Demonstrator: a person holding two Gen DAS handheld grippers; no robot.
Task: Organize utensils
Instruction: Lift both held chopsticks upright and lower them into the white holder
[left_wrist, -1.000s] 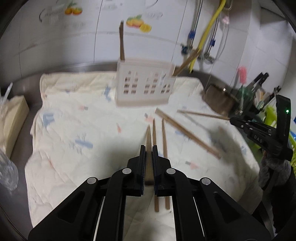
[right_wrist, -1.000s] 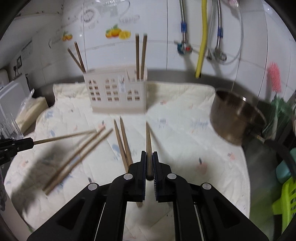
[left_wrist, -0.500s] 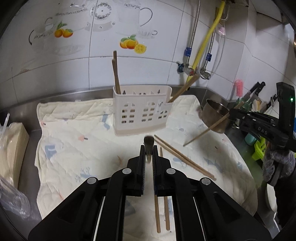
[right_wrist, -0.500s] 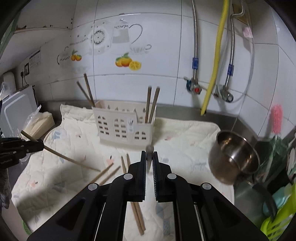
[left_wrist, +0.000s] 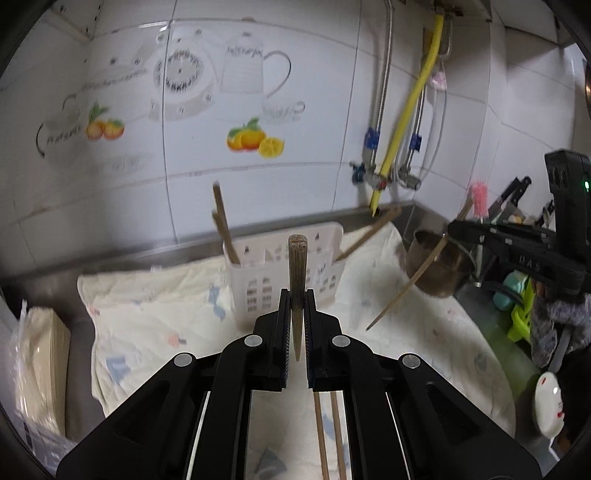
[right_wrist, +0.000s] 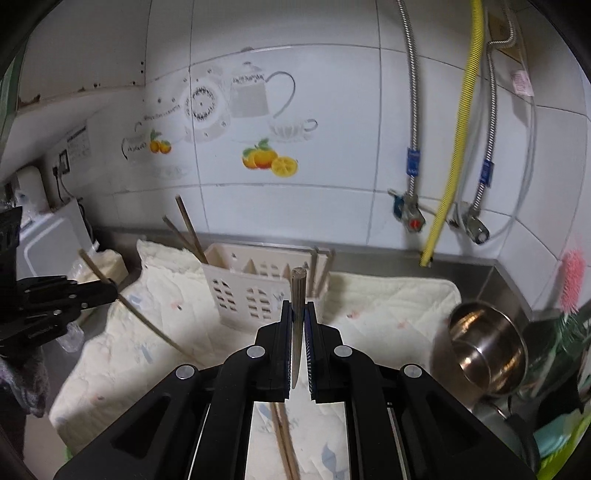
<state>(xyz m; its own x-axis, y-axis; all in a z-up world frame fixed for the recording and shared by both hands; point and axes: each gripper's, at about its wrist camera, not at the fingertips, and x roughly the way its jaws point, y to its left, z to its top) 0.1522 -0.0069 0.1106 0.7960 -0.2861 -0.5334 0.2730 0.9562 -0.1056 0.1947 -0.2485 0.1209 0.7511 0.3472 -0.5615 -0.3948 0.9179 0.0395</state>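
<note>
My left gripper (left_wrist: 295, 297) is shut on a wooden chopstick (left_wrist: 297, 266) that points away from me, in line with the cream plastic holder (left_wrist: 255, 288). My right gripper (right_wrist: 297, 308) is shut on another chopstick (right_wrist: 298, 291), in the air in front of the same holder (right_wrist: 243, 295). Each view shows the other gripper off to one side, its stick slanting down over the cloth (left_wrist: 406, 284) (right_wrist: 144, 317). The holder has chopsticks leaning in its left end (right_wrist: 188, 232) and its right end (right_wrist: 321, 269). Two more chopsticks lie on the cloth under my fingers (left_wrist: 325, 435) (right_wrist: 284, 446).
A pale printed cloth (right_wrist: 388, 306) covers the steel counter. A steel pot (right_wrist: 487, 343) stands at the right with a pink brush (right_wrist: 572, 277) behind it. A wrapped packet (left_wrist: 40, 350) lies at the left edge, a small white dish (left_wrist: 550, 406) at the right. Hoses hang on the tiled wall.
Both grippers have risen with their chopsticks, lifted off the cloth. The views now take in more of the wall, and the holder sits closer ahead.
</note>
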